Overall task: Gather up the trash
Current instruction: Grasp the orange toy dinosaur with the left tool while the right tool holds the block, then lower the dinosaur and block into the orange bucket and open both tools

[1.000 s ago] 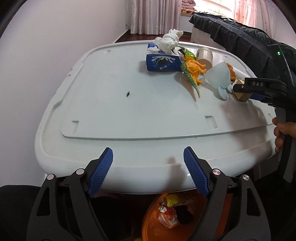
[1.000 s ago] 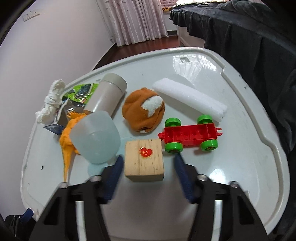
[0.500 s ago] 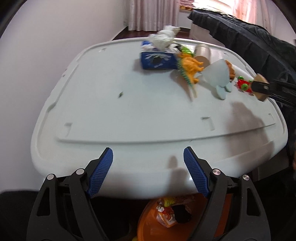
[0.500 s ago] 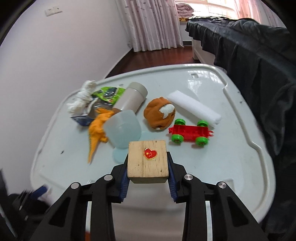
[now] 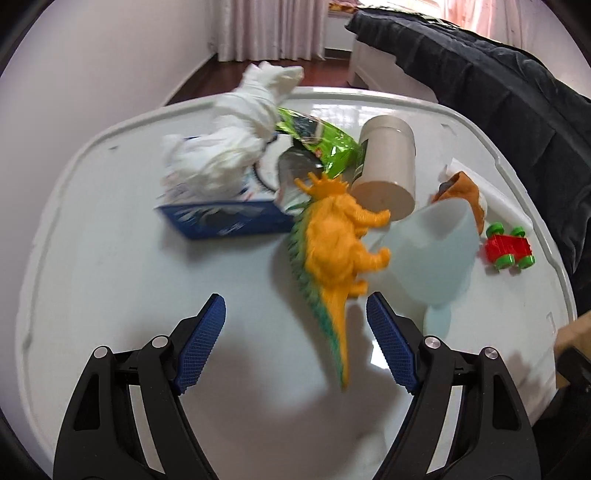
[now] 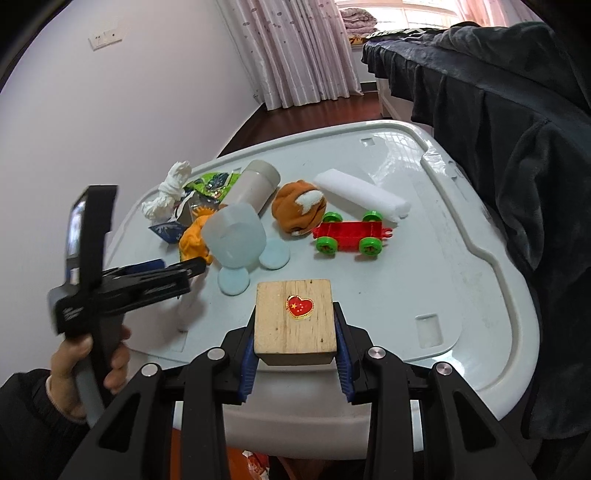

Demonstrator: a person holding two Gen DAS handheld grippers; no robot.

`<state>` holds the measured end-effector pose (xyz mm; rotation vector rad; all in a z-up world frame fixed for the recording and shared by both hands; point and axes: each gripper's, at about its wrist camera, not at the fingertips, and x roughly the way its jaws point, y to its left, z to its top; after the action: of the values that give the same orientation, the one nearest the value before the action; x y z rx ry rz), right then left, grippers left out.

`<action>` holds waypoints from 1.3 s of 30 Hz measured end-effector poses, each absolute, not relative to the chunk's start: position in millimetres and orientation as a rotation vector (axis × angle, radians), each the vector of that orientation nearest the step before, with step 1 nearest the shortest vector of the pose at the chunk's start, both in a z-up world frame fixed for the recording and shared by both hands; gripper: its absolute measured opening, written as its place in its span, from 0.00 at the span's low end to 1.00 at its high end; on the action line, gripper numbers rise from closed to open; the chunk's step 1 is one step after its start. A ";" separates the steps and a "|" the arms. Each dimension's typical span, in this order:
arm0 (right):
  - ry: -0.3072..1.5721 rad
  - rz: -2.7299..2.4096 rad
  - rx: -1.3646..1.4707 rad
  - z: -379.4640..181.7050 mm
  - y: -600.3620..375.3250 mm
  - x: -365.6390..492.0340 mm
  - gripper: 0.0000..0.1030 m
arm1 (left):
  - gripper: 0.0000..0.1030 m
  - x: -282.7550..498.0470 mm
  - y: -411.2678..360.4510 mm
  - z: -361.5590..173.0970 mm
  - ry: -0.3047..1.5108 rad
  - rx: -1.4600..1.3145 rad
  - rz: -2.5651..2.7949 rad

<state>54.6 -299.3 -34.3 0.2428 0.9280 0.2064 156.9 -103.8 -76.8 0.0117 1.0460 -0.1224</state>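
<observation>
My right gripper (image 6: 295, 356) clamps the wooden block (image 6: 295, 320) at lower centre; my left gripper (image 5: 295, 345) gapes wide below the orange dinosaur (image 5: 334, 240), crumpled tissue (image 5: 236, 144) upper left

I am in a home bedroom: pink curtains (image 6: 295, 55), dark wood floor (image 6: 314, 114), a folded quilt (image 6: 356, 16) by the window, toys on a white plastic table (image 6: 461, 280).
</observation>
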 end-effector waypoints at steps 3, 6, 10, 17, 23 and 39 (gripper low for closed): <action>0.938 0.216 0.253 -36.8 -299.4 57.1 0.34 | 0.75 170.7 -108.7 -78.6 1.033 0.010 -0.146; 0.943 0.226 0.245 -38.7 -296.1 58.4 0.34 | 0.75 182.4 -118.8 -81.0 1.017 0.048 -0.137; 0.938 0.228 0.243 -38.1 -294.5 59.1 0.34 | 0.75 191.4 -120.0 -83.6 1.012 0.030 -0.150; 0.951 0.241 0.246 -41.3 -289.9 59.9 0.34 | 0.57 199.5 -115.2 -83.7 0.972 0.001 -0.110; 0.959 0.244 0.239 -42.1 -286.7 61.1 0.34 | 0.46 187.6 -120.8 -81.1 0.940 0.024 -0.078; 0.908 0.256 0.193 -31.6 -268.5 41.5 0.34 | 0.46 75.7 -107.6 -28.8 0.915 -0.022 -0.080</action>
<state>41.5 -268.5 -31.6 0.1928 0.9083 0.2565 75.7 -107.6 -28.8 -0.0224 0.9151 -0.0800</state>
